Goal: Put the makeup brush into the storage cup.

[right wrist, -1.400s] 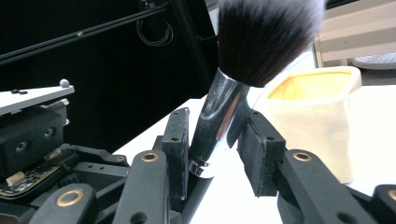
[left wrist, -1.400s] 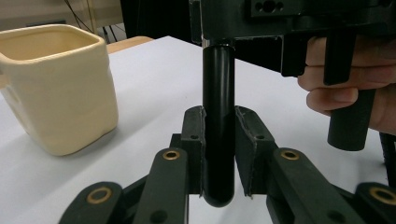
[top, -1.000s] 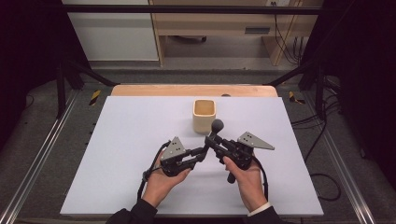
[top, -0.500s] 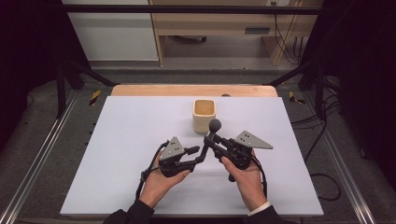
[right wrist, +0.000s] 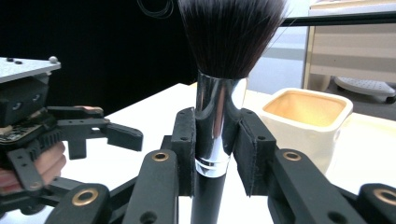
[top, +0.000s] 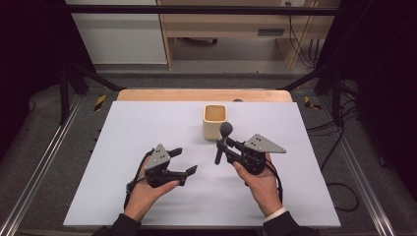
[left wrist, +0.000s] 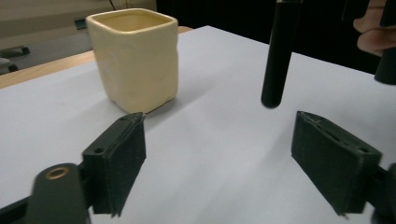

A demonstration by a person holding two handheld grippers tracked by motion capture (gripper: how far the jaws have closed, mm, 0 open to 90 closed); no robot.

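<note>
table evenly lit | surroundings dark | near jaws blurred

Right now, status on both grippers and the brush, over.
Right gripper shut on black-handled makeup brush, bristles up, clear of the table. Left gripper open, empty. Cream square ceramic cup just beyond the brush; nothing between them.

One brush — one cup — two grippers

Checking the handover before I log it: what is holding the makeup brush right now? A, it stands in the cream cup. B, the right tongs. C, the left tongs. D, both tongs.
B: the right tongs are clamped on the makeup brush at its silver collar, bristles up, while the left tongs are open.
</note>
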